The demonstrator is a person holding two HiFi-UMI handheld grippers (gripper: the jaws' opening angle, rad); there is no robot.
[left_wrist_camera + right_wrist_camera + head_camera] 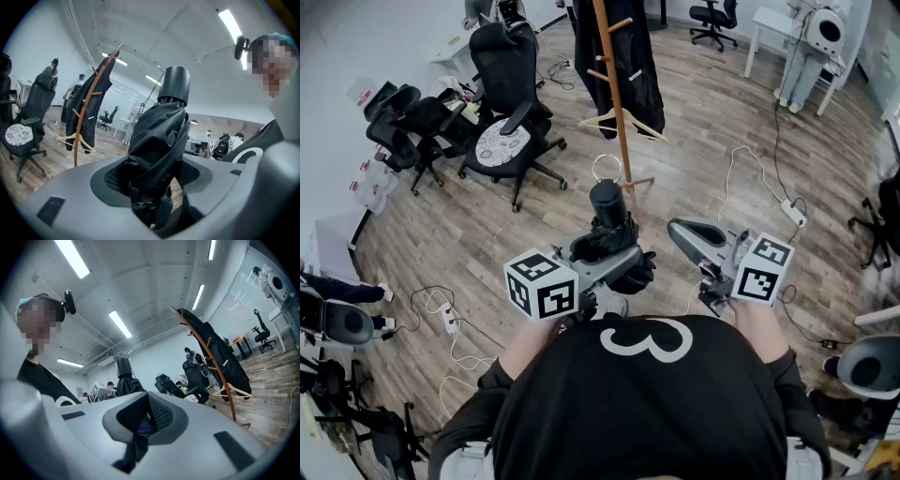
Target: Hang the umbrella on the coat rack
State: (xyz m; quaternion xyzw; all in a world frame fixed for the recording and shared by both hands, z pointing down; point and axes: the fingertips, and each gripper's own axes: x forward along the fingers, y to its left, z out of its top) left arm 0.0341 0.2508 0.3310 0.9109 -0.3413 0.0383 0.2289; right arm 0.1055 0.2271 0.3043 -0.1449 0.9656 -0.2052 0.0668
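Observation:
A folded black umbrella (607,230) stands upright between the jaws of my left gripper (614,255), which is shut on its bunched canopy. Its cylindrical black handle (174,85) points up, with a thin cord loop (608,167) above it. In the left gripper view the umbrella (157,140) fills the gap between the pads of that gripper (154,180). My right gripper (682,232) hovers to the right of the umbrella, shut and empty. The wooden coat rack (614,94) stands ahead on the floor, beyond the umbrella. It shows at left in the left gripper view (84,117) and at right in the right gripper view (219,369).
A black coat (628,52) and a wooden hanger (623,122) hang on the rack. Black office chairs (511,122) stand to its left. Cables and a power strip (792,214) lie on the wooden floor at right, and a white table (773,28) stands far back.

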